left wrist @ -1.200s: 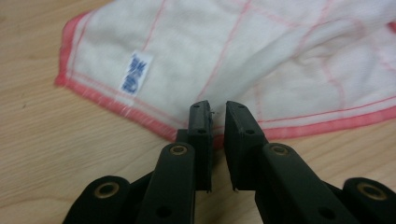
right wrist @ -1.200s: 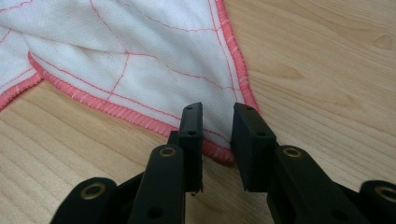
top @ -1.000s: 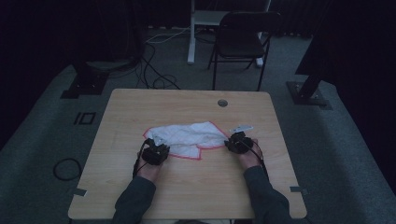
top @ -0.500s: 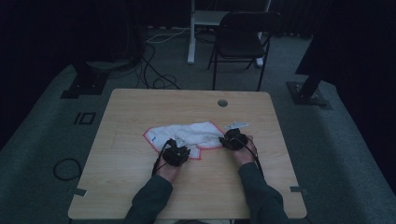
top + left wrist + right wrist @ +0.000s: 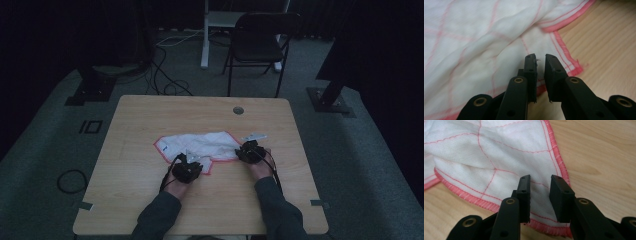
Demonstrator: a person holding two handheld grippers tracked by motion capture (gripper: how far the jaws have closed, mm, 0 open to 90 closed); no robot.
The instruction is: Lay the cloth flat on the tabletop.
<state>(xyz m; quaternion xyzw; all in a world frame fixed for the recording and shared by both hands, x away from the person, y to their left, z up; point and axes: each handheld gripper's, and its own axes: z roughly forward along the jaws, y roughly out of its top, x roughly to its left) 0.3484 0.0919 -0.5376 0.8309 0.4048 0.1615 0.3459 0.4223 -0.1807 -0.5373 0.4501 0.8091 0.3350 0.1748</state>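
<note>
Since a second ago the left tool [image 5: 188,169] has slid rightward along the cloth's near edge, and the cloth [image 5: 200,145] now lies flatter and more spread out on the counter [image 5: 135,125]. The right tool [image 5: 250,151] has barely shifted and sits at the cloth's right corner.

In the left gripper view the left tool's jaws have just been closing and stand a narrow gap apart over the pink-hemmed near corner (a thread clings to one pad). I can't tell if any fabric is actually pinched there.

In the right gripper view the right tool's jaws have been closing too and stand a bit wider, straddling the white fabric just inside the hem, pads not pressing it.
</note>
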